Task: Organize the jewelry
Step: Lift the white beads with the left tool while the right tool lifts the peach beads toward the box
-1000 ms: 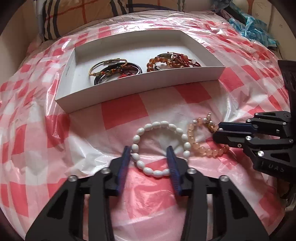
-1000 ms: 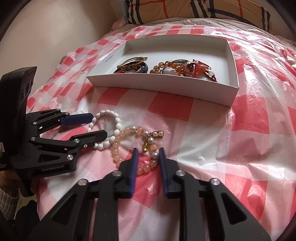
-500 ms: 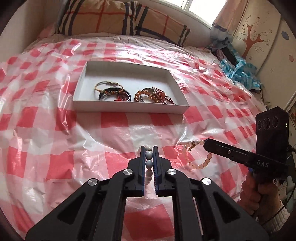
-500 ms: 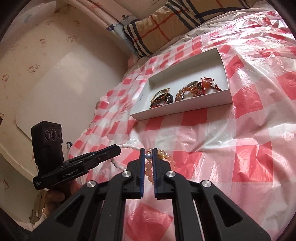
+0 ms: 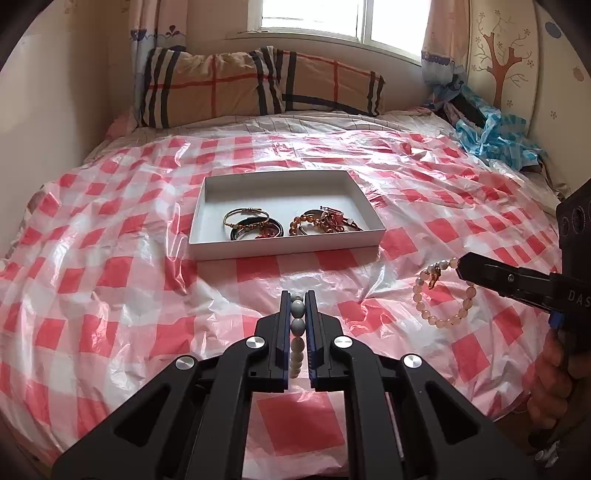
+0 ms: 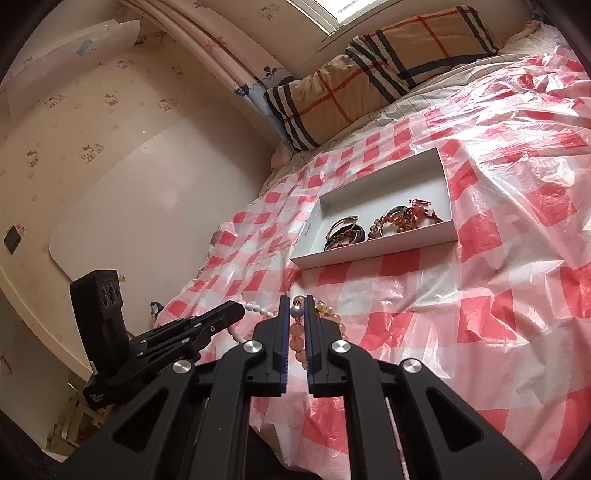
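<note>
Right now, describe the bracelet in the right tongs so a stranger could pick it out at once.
Start at the white box on the red-checked plastic sheet, then come toward the camera and right, to the right tongs. The peach bead bracelet hangs from them as an open loop above the sheet. Its translucent orange-pink round beads set it apart from the white oval-bead bracelet pinched in the left tongs.

Bedroom, daylight through window (image 5: 314, 16) at head of bed (image 5: 110, 258). Bed covered by red-white checked plastic sheet (image 5: 424, 192). Plaid pillows (image 5: 258, 85) along head edge. Cream wallpaper (image 6: 74, 122) with small cartoon prints on left wall, tree decal (image 5: 498, 62) on right wall. Crumpled blue plastic (image 5: 491, 136) at bed's far right corner.
</note>
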